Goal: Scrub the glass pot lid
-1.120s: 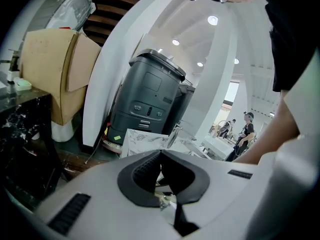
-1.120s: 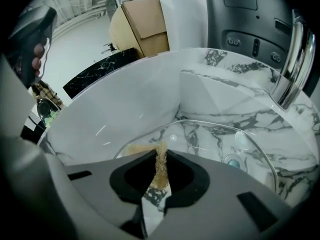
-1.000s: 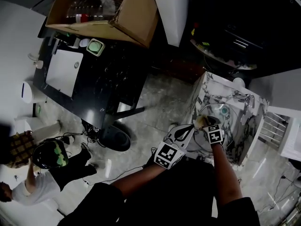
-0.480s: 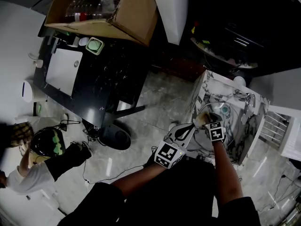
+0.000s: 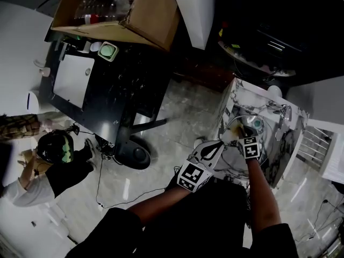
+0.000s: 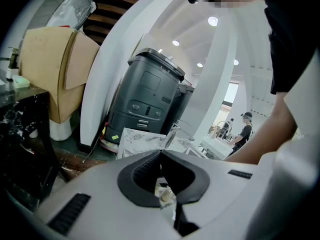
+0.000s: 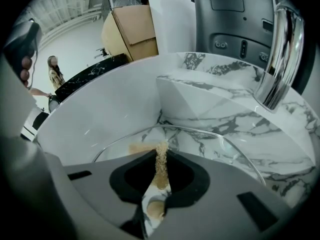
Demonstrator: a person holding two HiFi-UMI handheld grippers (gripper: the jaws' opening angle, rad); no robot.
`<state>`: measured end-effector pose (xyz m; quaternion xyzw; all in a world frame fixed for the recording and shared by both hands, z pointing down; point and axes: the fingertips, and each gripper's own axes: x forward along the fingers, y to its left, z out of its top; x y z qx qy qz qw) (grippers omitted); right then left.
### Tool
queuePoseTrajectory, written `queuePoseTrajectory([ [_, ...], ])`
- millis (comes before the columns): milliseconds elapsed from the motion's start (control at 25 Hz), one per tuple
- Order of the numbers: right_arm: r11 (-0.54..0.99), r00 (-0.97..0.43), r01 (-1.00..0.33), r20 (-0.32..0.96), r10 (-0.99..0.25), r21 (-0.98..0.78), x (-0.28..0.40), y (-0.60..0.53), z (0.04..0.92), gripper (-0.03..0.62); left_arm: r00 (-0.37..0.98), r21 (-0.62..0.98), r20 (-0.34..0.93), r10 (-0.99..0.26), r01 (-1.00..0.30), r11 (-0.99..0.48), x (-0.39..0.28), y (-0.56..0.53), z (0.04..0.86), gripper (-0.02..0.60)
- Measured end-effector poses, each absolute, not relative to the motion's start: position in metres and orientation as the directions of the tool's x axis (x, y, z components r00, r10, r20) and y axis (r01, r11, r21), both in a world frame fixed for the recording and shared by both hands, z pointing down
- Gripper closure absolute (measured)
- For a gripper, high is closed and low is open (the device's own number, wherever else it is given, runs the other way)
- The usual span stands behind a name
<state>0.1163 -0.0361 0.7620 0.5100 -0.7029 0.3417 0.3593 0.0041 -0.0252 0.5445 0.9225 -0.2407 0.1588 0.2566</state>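
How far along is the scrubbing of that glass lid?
Done: glass pot lid sits in the marble sink, tan scrub pad clamped in the right gripper. In hand: pad pressed on the glass, left gripper shut beside it. Left: more scrubbing, probably rinsing.

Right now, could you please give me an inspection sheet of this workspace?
Surface: white marble sink basin under a chrome tap.
Job's things: round glass pot lid lying in the basin; tan scrub sponge pressed on it.
Clutter: open cardboard box by the black table.
Grippers: left tool shut on the lid's rim; right tool shut on the sponge.
Cables: thin black cable across the floor.
Surroundings: person at far left.
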Motion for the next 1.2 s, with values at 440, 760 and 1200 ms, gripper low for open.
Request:
queuePoseTrajectory([
  [440,0.234,-0.197,-0.968,0.856,-0.478,-0.092,0.145,-0.031,0.763,0.530,0.846,0.403,0.405,-0.347,-0.506,-0.763,0.019,-0.012,0.541,0.565],
  [760,0.177,-0.186,-0.978,0.858,-0.478,-0.113,0.161,-0.029,0.762,0.530,0.837,0.394,0.427,-0.343,-0.514,-0.762,0.029,-0.006,0.544,0.565],
  [1200,0.167,-0.176,-0.980,0.850,-0.496,-0.106,0.177,-0.025,0.760,0.530,0.842,0.386,0.427,-0.331,-0.501,-0.775,0.047,0.004,0.540,0.565],
])
